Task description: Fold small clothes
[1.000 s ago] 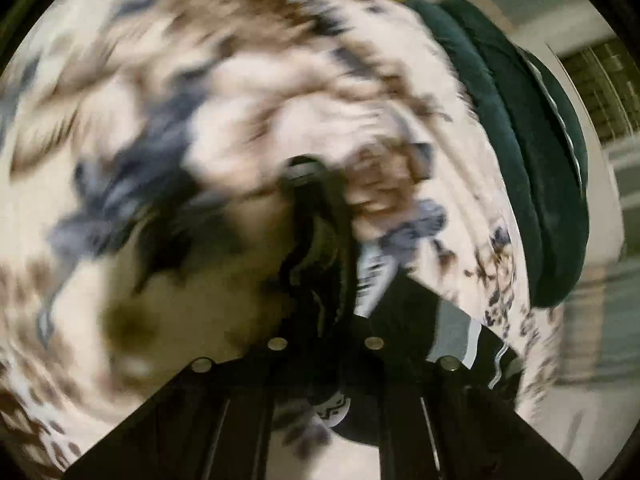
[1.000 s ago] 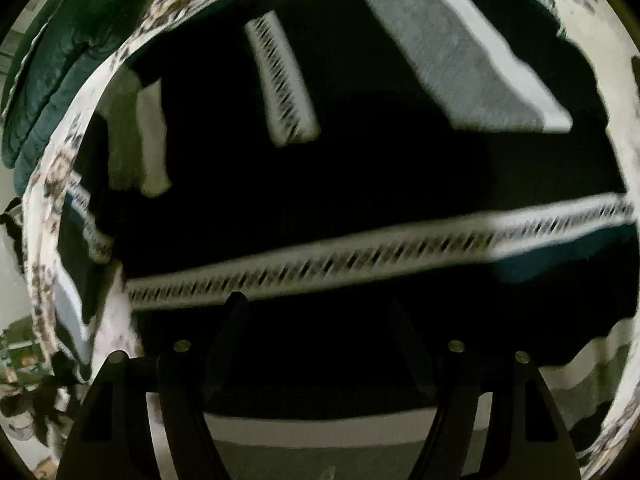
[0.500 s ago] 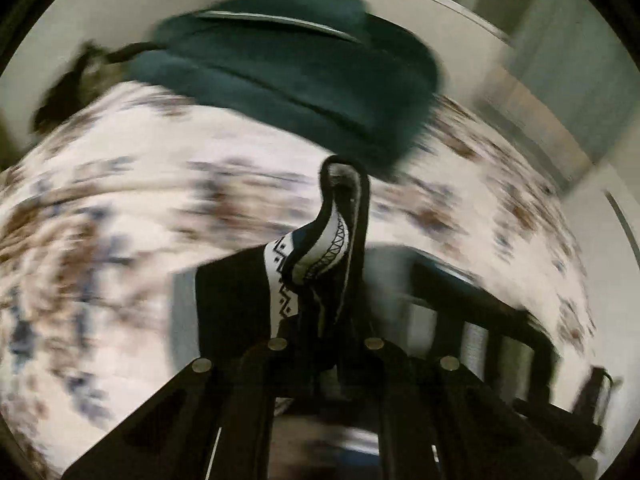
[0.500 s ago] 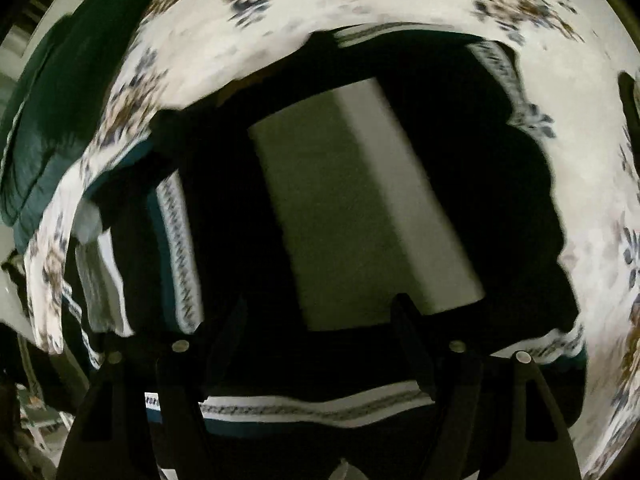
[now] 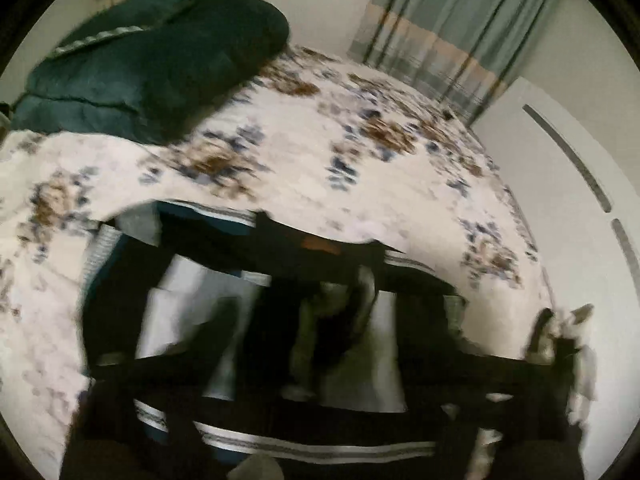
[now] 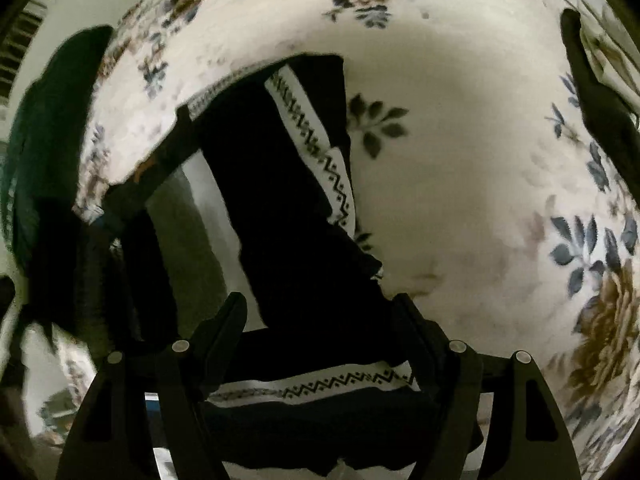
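Observation:
A black knit garment (image 6: 288, 216) with white zigzag bands and grey panels lies on a floral bedspread (image 6: 460, 168). It also shows in the left wrist view (image 5: 256, 320), blurred. My right gripper (image 6: 320, 312) is open, its fingers (image 6: 224, 320) spread just above the black cloth, holding nothing. My left gripper (image 5: 332, 340) is motion-blurred over the garment with a strip of cloth between its fingers; its grip is unclear.
A dark green folded quilt (image 5: 160, 56) lies at the bed's far left. A white wardrobe (image 5: 580, 168) and grey-green curtains (image 5: 448, 28) stand beyond the bed. A dark item (image 6: 592, 96) lies at the right edge of the right wrist view.
The left gripper has swung up and back from the bedspread, with the garment's edge pinched half a second ago; now it is blurred. The right gripper has moved toward the garment's right edge.

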Demonstrator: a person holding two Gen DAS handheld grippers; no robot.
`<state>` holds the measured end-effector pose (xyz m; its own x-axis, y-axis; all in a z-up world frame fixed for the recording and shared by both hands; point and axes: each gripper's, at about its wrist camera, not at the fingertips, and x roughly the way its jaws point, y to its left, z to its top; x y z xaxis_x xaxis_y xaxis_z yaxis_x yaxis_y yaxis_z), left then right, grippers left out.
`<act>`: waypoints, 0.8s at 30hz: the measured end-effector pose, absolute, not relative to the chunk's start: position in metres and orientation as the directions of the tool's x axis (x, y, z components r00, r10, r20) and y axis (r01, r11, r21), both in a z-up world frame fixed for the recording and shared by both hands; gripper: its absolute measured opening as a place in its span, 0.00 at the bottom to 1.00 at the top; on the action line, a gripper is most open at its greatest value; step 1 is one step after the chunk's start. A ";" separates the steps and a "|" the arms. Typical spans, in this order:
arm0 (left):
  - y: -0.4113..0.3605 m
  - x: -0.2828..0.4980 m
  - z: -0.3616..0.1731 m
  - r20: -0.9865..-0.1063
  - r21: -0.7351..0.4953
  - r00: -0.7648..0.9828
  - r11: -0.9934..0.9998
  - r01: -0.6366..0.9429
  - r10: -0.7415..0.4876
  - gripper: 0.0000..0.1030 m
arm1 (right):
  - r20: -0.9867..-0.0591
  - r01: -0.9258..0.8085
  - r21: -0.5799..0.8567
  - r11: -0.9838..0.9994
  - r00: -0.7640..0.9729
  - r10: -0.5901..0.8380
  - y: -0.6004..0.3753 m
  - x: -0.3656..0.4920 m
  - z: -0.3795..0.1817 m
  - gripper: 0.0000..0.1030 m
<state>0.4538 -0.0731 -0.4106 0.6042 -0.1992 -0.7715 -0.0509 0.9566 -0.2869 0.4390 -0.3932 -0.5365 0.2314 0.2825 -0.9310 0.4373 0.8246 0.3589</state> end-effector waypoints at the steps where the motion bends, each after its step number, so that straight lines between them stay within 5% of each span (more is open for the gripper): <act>1: -0.062 0.448 -0.413 -0.774 -0.260 0.611 0.963 -0.071 -0.164 0.96 | -0.917 0.431 0.393 0.812 0.247 0.313 -0.392 0.442 -0.534 0.74; 9: 0.050 0.401 -0.454 -0.835 0.071 0.498 0.944 -0.323 0.234 0.96 | -0.853 0.327 0.522 0.788 0.228 0.470 -0.318 0.510 -0.562 0.74; 14: 0.097 0.387 -0.474 -0.858 0.099 0.423 0.901 -0.423 0.292 0.96 | -0.902 0.317 0.431 0.845 0.155 0.403 -0.277 0.544 -0.590 0.73; 15: 0.101 0.387 -0.475 -0.859 0.096 0.419 0.898 -0.430 0.293 0.96 | -0.909 0.310 0.416 0.855 0.156 0.386 -0.274 0.544 -0.590 0.56; 16: 0.105 0.388 -0.477 -0.860 0.096 0.415 0.892 -0.441 0.298 0.96 | -0.917 0.299 0.397 0.868 0.157 0.366 -0.273 0.544 -0.588 0.16; 17: 0.109 0.388 -0.476 -0.858 0.092 0.415 0.886 -0.454 0.301 0.96 | -0.925 0.301 0.375 0.877 0.177 0.335 -0.277 0.541 -0.581 0.05; 24: 0.111 0.414 -0.470 -0.854 0.036 0.452 0.895 -0.445 0.259 0.96 | -0.896 0.368 0.402 0.839 0.348 0.277 -0.355 0.512 -0.520 0.05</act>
<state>0.4144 0.1105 -0.4699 0.4518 0.2592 -0.8536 -0.4453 0.8946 0.0360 0.5121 -0.3550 -0.5197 0.3478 0.2766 -0.8958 0.3678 0.8386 0.4018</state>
